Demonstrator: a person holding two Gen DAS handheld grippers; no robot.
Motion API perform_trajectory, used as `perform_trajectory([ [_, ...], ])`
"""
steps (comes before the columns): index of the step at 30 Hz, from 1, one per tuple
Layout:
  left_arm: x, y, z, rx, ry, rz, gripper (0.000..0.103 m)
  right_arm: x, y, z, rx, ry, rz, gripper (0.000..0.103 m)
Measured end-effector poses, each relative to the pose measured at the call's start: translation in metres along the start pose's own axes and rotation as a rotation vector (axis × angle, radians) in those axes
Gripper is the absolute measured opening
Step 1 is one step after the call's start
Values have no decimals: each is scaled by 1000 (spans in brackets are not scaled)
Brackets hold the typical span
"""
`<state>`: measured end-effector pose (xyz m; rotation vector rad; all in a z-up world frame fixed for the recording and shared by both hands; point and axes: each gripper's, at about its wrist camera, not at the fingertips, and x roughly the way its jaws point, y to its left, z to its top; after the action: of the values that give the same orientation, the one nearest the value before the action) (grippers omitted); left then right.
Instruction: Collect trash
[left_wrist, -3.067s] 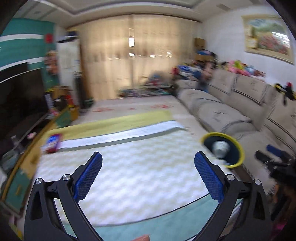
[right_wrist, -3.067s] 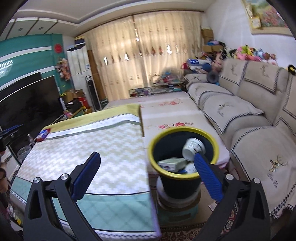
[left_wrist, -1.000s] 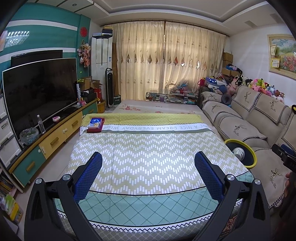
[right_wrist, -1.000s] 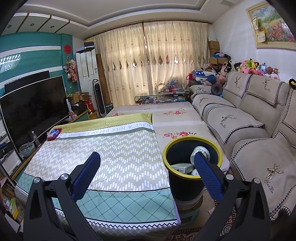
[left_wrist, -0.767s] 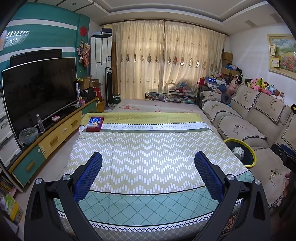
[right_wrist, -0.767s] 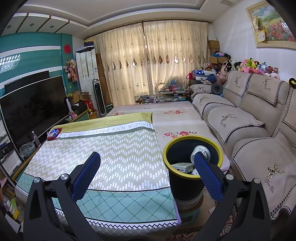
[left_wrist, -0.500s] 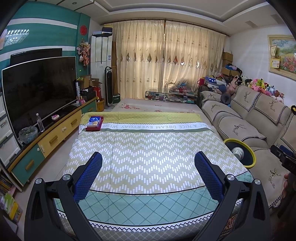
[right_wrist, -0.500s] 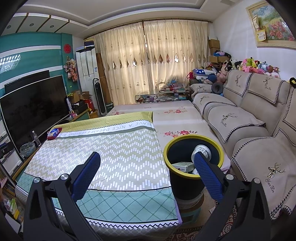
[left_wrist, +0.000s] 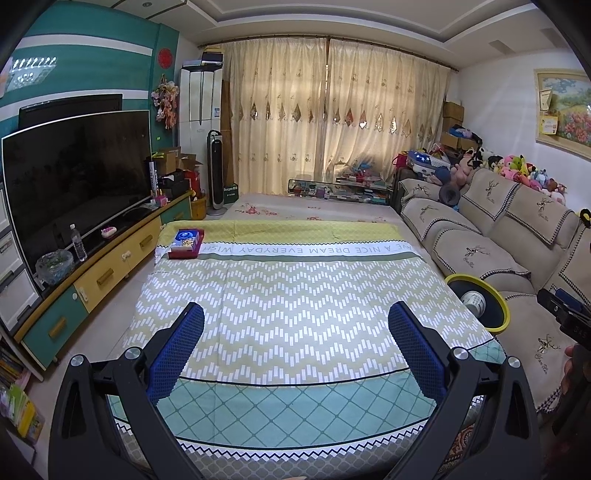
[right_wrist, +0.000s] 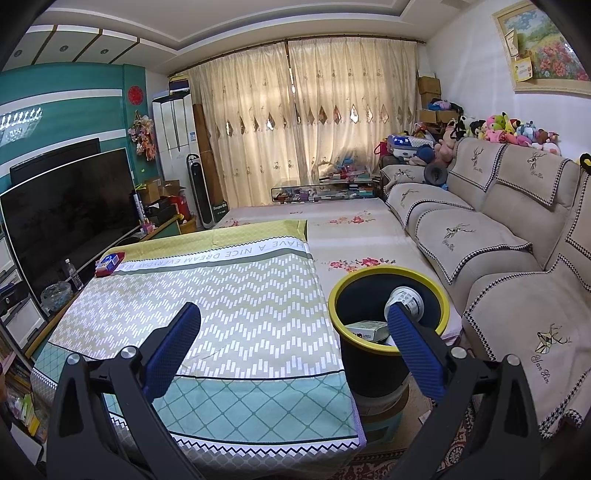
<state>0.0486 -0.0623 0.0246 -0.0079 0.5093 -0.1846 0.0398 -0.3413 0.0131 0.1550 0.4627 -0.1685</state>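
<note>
A black trash bin with a yellow rim (right_wrist: 441, 295) stands right of the table; it also shows in the left wrist view (left_wrist: 498, 301). Inside lie a white paper cup (right_wrist: 406, 297) and a small carton (right_wrist: 367, 328). A red and blue box (left_wrist: 186, 242) sits at the table's far left corner, also seen in the right wrist view (right_wrist: 109, 263). My left gripper (left_wrist: 295, 325) is open and empty over the table's near edge. My right gripper (right_wrist: 291, 326) is open and empty, its right finger in front of the bin.
The table (left_wrist: 295, 295) has a green zigzag cloth. A beige sofa (right_wrist: 498, 240) runs along the right. A TV (left_wrist: 74, 173) on a low cabinet stands at the left. A glass table (left_wrist: 340, 190) with clutter is at the far end.
Over three seconds both grippers drew back from the bin and the left one swung left to face the table. In the last second almost nothing moved.
</note>
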Motion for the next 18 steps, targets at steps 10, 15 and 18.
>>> perform_trajectory([
  [10,3,-1,-3,-1,7,-7,98,1,1,0,2,2,0,96],
  [15,5,-2,-6,1,13,-7,98,3,3,-2,1,8,1,96],
  [18,7,0,-4,-3,18,-8,98,4,4,-2,2,9,2,96],
])
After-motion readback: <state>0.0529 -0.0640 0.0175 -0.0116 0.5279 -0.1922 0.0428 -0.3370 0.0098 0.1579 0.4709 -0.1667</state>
